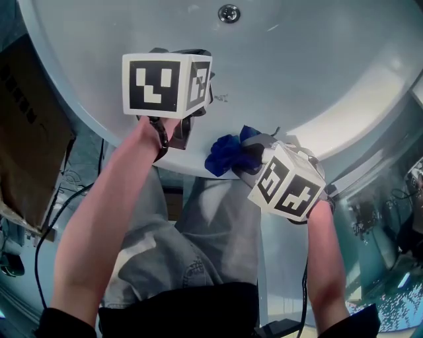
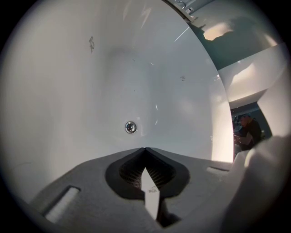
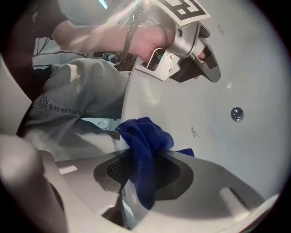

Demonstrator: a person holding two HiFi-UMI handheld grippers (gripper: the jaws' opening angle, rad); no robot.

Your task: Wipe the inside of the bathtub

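at the head view's left edge i see a brown cardboard box, with a black cable looping just below it. pale blue jeans fill the lower middle. in the left gripper view, 1 person in dark clothes shows far off at the right.

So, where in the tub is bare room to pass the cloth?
Bare: the tub wall between the fitting and the right gripper, and the strip left of the fitting. Crowded: the near rim, where the shut, empty left gripper and the clamped cloth sit close.
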